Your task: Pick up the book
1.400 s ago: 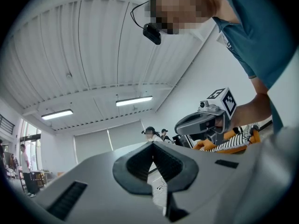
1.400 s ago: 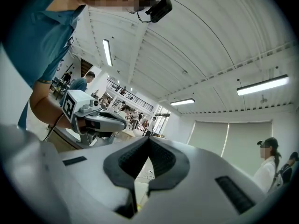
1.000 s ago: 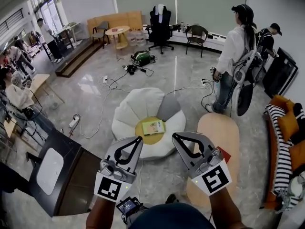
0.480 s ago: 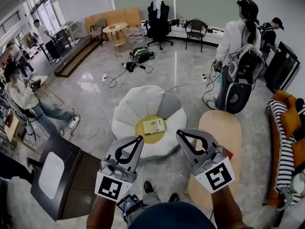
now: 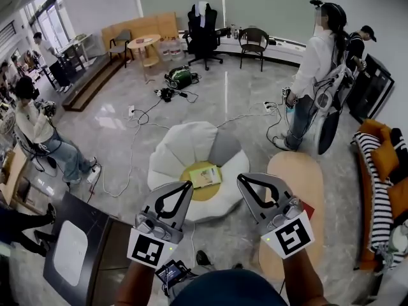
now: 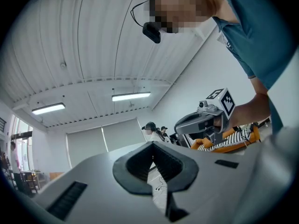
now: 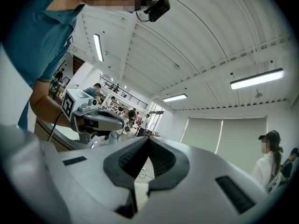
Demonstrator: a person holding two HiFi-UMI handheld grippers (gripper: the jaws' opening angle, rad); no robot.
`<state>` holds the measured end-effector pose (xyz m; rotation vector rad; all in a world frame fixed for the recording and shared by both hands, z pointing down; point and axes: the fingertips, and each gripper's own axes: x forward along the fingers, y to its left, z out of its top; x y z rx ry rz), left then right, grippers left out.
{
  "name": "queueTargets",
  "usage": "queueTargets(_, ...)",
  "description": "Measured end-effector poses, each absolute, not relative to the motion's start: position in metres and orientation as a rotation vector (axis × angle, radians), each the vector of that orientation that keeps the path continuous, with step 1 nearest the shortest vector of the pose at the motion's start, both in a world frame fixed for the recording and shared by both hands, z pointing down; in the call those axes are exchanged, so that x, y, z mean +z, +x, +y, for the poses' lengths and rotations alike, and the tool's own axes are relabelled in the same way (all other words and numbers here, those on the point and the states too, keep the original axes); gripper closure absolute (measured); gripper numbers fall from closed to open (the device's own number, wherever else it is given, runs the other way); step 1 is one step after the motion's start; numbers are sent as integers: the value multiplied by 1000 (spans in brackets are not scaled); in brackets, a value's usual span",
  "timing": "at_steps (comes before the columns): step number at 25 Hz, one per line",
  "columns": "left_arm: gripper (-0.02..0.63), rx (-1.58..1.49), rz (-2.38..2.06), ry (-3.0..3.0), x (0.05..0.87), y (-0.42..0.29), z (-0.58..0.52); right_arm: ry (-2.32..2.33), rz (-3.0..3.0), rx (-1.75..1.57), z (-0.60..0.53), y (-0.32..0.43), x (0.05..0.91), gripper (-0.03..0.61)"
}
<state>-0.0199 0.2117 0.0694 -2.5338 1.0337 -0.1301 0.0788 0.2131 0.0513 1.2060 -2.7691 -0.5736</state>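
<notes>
Plainly, both tools are held pressed together, with nothing pinched between the jaws. The left gripper (image 5: 187, 185) and the right gripper (image 5: 240, 178) are held level and side by side, with their tips over the near rim of the white flower-shaped seat (image 5: 182, 146). The book (image 5: 205, 176) is seen lying flat on that seat's yellow round centre (image 5: 190, 190), between the two tips and just beyond them (touched by neither). An oval wooden table (image 5: 299, 174) is set just right of the seat, with only a narrow strip of floor left between their edges. Left of the seat, open grey floor is crossed by loose cables (image 5: 131, 146). A dark cabinet (image 5: 89, 234) stands nearer, on the seat's left. A standing person (image 5: 312, 69) is seen well beyond the seat, to its right.
</notes>
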Motion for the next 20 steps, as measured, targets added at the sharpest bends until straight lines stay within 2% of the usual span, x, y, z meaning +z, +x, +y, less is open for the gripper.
queueTargets(12, 609, -67, 966, -2563, 75, -90, 156, 1281, -2711, -603, 163, 7, 51, 566)
queueTargets(20, 609, -69, 966, -2586, 86, -99, 128, 1251, -2682, -575, 135, -5, 64, 566)
